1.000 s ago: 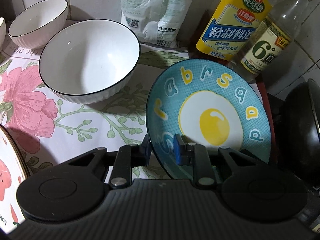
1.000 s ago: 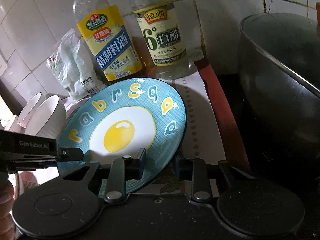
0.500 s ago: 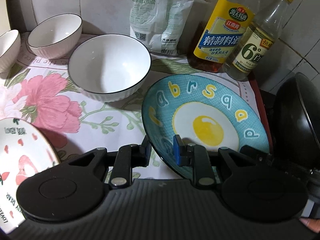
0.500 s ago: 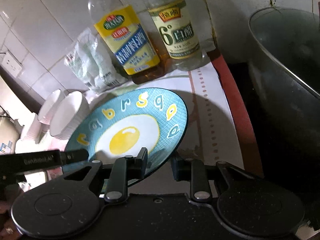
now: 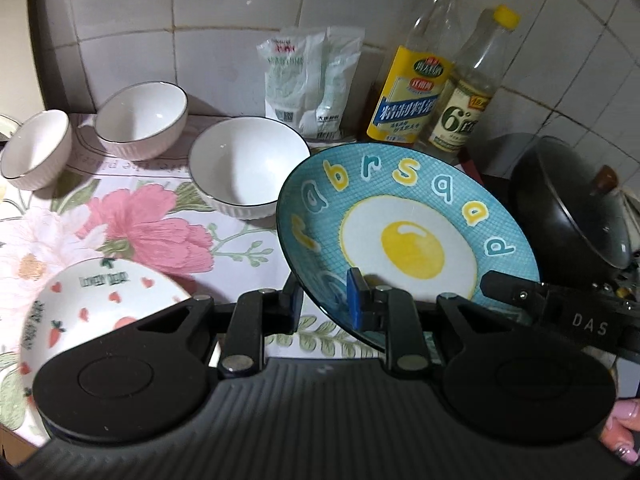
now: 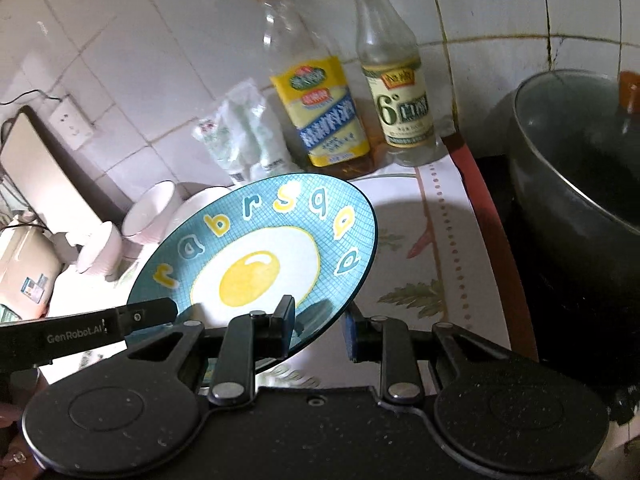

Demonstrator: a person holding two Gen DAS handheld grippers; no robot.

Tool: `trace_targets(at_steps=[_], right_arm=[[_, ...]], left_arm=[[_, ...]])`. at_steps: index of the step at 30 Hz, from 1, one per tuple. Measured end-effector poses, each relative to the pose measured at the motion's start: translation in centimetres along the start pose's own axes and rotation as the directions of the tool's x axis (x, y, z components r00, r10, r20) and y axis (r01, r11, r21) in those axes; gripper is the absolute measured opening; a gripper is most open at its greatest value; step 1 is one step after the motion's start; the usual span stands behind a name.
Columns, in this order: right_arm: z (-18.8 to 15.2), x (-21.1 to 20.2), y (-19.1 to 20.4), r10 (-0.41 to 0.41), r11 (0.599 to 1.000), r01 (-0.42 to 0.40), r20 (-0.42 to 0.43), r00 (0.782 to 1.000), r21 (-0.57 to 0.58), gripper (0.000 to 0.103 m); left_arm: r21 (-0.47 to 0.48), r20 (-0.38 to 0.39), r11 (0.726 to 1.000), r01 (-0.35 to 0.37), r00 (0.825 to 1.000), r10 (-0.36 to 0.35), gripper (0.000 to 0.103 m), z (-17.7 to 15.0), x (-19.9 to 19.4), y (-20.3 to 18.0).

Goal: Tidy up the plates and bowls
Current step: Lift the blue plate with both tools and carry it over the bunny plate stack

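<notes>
We hold the blue egg plate (image 5: 404, 236) tilted above the floral cloth (image 5: 132, 220), right of the big white bowl (image 5: 248, 168); left gripper (image 5: 326, 300) and right gripper (image 6: 320, 320) both clamp its near rim

The blue plate (image 5: 404, 216), printed with a fried egg and letters, was tilted clear of the surface (image 5: 132, 220). Three white bowls (image 5: 248, 164) stood upright behind it, well apart. A white plate (image 5: 100, 300) with strawberries lay flat at left.
</notes>
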State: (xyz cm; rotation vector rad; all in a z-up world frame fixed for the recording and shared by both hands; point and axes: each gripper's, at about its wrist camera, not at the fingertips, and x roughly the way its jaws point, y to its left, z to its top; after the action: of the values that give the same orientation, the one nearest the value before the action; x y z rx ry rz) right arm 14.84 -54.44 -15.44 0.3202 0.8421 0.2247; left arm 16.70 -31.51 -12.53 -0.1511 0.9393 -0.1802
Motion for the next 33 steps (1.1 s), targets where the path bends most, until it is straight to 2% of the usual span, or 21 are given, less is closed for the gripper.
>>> trace_targets(at_steps=[16, 33], right_arm=[[-3.7, -7.2, 9.2, 0.018, 0.997, -0.016, 0.017, 1.000, -0.076, 0.030], [-8.8, -7.5, 16.6, 0.048, 0.996, -0.046, 0.024, 0.999, -0.078, 0.030]], left_arm=[[-0.026, 0.020, 0.999, 0.037, 0.999, -0.037, 0.021, -2.0, -11.1, 5.1], [-0.021, -0.003, 0.999, 0.035, 0.999, -0.035, 0.021, -5.0, -15.6, 12.9]])
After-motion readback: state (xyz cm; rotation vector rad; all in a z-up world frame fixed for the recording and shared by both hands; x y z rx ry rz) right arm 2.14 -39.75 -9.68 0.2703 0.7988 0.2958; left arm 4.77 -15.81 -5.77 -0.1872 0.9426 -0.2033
